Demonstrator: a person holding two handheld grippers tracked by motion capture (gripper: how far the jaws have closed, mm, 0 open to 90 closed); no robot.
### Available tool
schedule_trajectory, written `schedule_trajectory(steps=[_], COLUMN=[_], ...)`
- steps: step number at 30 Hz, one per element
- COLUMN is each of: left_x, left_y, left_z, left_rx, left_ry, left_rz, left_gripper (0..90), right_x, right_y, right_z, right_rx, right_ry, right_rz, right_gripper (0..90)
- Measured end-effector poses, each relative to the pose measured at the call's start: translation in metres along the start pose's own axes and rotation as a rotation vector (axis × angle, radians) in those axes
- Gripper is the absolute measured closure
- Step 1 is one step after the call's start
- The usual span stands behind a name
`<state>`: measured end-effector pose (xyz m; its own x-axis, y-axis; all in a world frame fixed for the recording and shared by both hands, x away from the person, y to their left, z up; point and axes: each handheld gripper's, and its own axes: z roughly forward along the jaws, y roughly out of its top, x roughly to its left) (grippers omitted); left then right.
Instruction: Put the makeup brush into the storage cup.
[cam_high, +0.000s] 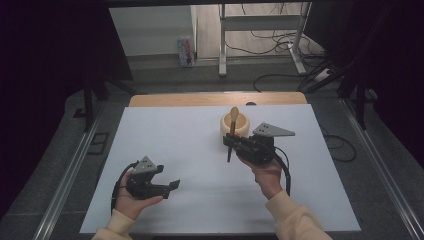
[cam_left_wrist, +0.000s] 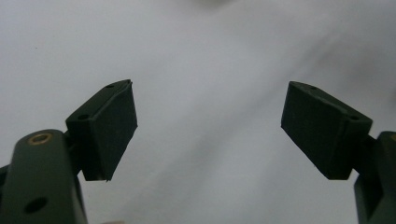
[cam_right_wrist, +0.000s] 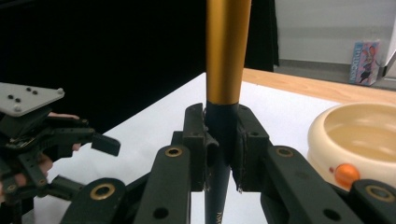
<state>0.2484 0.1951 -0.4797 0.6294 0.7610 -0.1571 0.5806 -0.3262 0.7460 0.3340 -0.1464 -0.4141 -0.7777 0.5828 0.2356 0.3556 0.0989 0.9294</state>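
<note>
A spoon (cam_high: 233, 114) with a golden upper part and a dark handle stands upright, pinched low on the handle by my right gripper (cam_high: 231, 143). In the right gripper view the jaws of the right gripper (cam_right_wrist: 223, 140) are shut on the dark part of the spoon (cam_right_wrist: 226, 46). Just behind it sits a cream bowl (cam_high: 243, 132), which also appears at the right as the bowl (cam_right_wrist: 359, 135). My left gripper (cam_high: 172, 186) rests near the front left of the table, open and holding nothing. The left gripper (cam_left_wrist: 210, 126) has only white surface between its pads.
A white mat (cam_high: 175, 145) covers the table, with a wooden strip (cam_high: 215, 98) along the far edge. The left gripper (cam_right_wrist: 46, 135) shows in the right gripper view. On the floor beyond lie a colourful box (cam_high: 185, 51) and cables (cam_high: 280, 40).
</note>
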Motion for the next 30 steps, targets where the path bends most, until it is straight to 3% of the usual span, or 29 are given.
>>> schedule_trajectory(steps=[6,13,30], left_x=[0.004,0.004,0.004], left_y=[-0.002,-0.001,-0.002], left_z=[-0.002,0.0,0.002], left_rx=[0.003,0.026,0.033], left_ry=[-0.002,0.008,-0.005], left_rz=[-0.01,0.02,0.009], left_gripper=[19.2,19.5,19.8], right_x=[-0.01,-0.014,-0.03], right_y=[0.01,0.019,0.045], right_z=[-0.001,0.002,0.005], right_rx=[-0.027,-0.039,-0.069], right_ry=[-0.031,-0.045,-0.09], right_rz=[0.032,0.027,0.017], right_gripper=[77.9,77.9,77.9])
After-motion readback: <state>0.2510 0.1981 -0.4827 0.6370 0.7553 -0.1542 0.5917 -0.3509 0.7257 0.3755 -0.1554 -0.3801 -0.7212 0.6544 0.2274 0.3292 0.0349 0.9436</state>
